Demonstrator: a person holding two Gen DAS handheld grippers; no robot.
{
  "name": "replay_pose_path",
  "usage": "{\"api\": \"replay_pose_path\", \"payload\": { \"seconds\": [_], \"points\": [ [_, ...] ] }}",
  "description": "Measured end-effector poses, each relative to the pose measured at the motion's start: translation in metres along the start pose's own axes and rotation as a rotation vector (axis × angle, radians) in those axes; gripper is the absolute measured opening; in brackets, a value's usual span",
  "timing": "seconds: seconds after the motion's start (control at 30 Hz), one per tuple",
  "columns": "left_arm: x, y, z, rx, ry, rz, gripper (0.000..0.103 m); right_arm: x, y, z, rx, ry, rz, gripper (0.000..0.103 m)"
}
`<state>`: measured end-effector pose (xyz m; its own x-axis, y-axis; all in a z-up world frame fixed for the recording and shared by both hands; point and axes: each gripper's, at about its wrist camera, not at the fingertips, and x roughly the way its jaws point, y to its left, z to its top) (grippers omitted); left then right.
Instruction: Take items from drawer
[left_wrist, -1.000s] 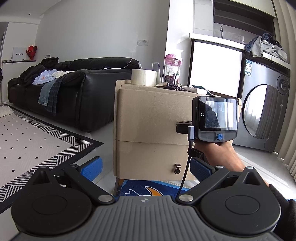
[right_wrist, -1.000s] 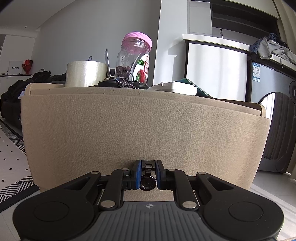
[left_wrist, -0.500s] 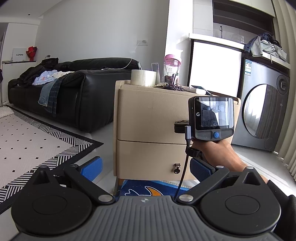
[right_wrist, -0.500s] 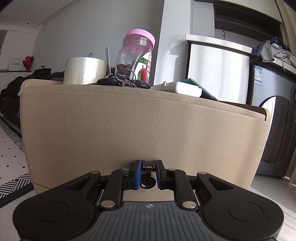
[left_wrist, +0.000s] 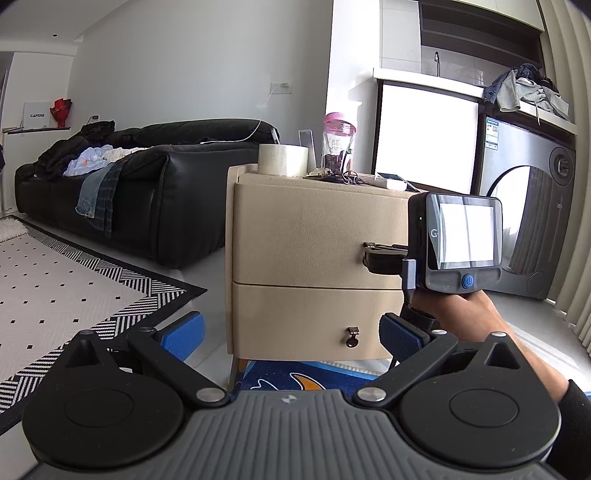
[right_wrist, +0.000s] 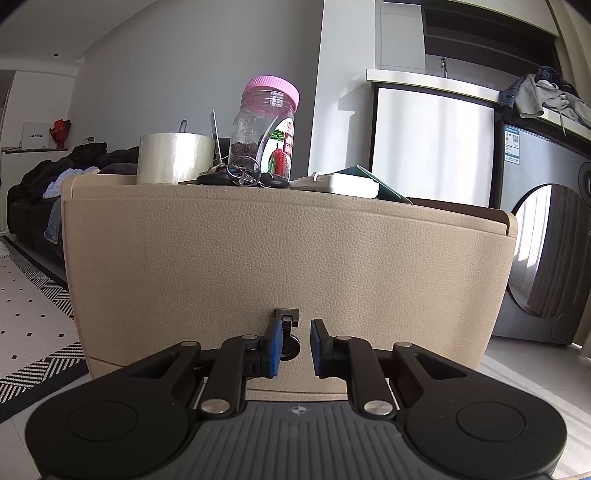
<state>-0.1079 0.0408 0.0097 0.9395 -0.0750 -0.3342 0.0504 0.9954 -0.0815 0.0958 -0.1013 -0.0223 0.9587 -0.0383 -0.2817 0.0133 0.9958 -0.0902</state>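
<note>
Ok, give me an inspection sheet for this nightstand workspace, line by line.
Surface: nightstand top, crowded.
Job's things: upper drawer; its handle sits inside the open right gripper; contents not visible.
Clutter: tape roll, pink-lid jar, keys, white box.
Grippers: left gripper open, empty, back from the nightstand; right gripper open at the handle.
Cables: black cable hanging from the right gripper's unit.
Surroundings: black sofa with clothes, patterned rug, washing machine.

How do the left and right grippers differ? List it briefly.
The left gripper is wide open; the right gripper is open only narrowly.
The left gripper hangs back from the cabinet; the right gripper is up against its top drawer.
Nothing sits between the left gripper's fingers; the top drawer's pull sits beside the right gripper's left finger.
Both have blue pads on black fingers.
</note>
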Motion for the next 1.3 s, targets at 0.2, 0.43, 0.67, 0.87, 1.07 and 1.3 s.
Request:
{"api": "replay_pose_path", "payload": {
  "seconds": [0.2,0.43,0.67,0.87,1.07,1.3],
  "points": [
    [0.004,0.000,0.003,-0.002,-0.003,0.011,0.103,-0.036,-0.020,-0.012,0.012,-0.006,0.024,0.019],
    [0.009,-0.004,0.010,-0.008,-0.020,0.006,0.103,-0.079,-0.035,-0.017,0.024,-0.019,0.032,0.019],
    [0.014,-0.012,0.012,0.014,-0.014,-0.007,0.103,-0.112,-0.047,-0.021,0.040,-0.021,0.040,0.019],
    [0.018,-0.017,0.011,0.031,-0.014,-0.013,0.103,-0.135,-0.054,-0.024,0.052,-0.025,0.040,0.019],
    [0.023,-0.016,0.012,0.028,-0.015,-0.013,0.103,-0.154,-0.061,-0.027,0.087,-0.017,0.056,0.021],
    [0.029,-0.017,0.012,0.047,-0.019,0.001,0.103,-0.175,-0.070,-0.027,0.103,-0.017,0.077,0.038]
  ]
}}
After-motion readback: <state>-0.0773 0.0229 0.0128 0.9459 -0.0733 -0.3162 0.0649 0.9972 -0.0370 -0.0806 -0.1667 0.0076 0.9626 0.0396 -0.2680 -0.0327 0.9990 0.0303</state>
